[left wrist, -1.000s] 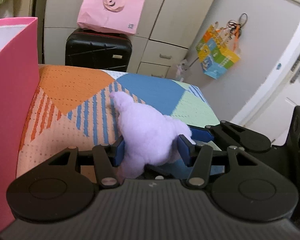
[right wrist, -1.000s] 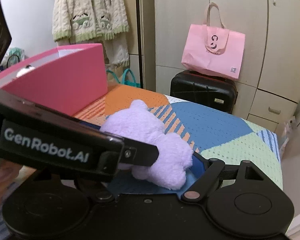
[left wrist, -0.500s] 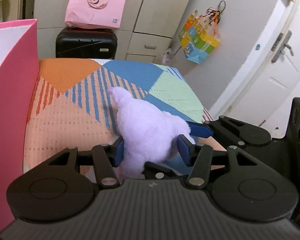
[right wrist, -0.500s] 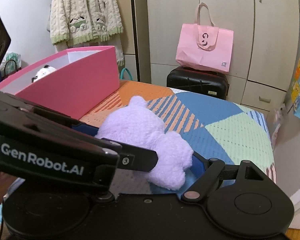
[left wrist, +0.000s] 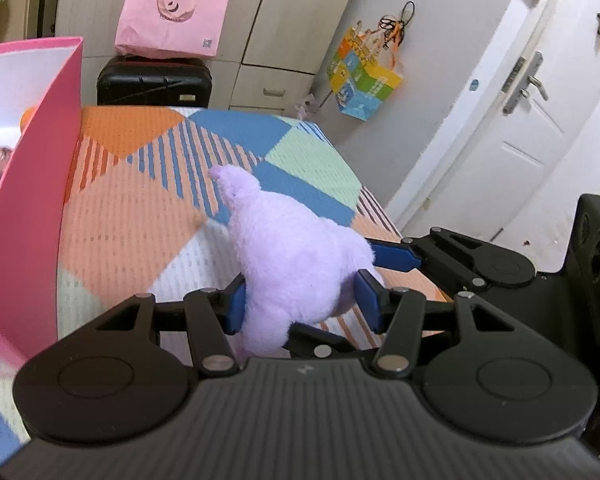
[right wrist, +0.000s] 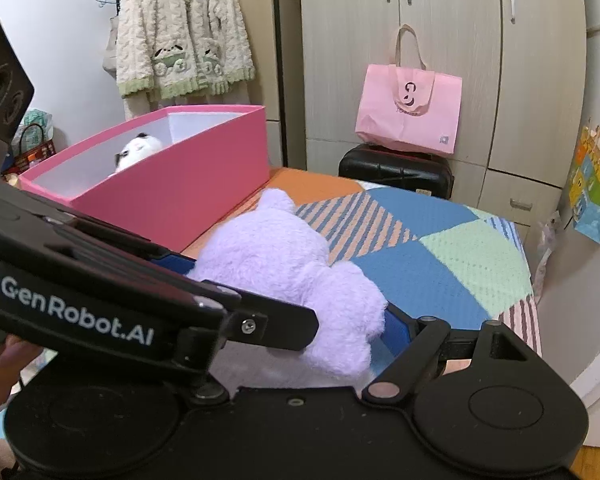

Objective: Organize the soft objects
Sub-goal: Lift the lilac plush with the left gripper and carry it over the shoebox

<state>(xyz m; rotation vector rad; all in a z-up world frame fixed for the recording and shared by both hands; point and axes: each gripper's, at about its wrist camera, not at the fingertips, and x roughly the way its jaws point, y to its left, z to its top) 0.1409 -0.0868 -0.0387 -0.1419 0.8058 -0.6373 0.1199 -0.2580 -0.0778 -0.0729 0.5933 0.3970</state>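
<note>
A purple plush toy (left wrist: 296, 256) hangs above the patchwork bed cover (left wrist: 140, 208), held from two sides. My left gripper (left wrist: 300, 302) is shut on its lower body, with both blue pads sunk into the fur. My right gripper (right wrist: 284, 296) stands wide around the same plush (right wrist: 276, 248). Its right blue pad presses the fur, and its left finger is mostly hidden behind the left gripper's body. In the left wrist view its blue finger (left wrist: 392, 258) touches the plush's right side. The pink box (right wrist: 172, 196) stands open on the bed to the left, with a black-and-white plush (right wrist: 138, 150) inside.
The pink box's wall (left wrist: 32, 200) rises close on the left. Beyond the bed stand a black suitcase (right wrist: 396, 168) with a pink tote bag (right wrist: 410, 108) on it, and wardrobes. A white door (left wrist: 520, 140) and a hanging colourful bag (left wrist: 364, 80) are on the right. A hand (right wrist: 4, 356) shows at the lower left.
Both grippers have moved together with the plush, back along the bed and slightly up. More of the pink box's inside shows now. Neither grip has changed.
</note>
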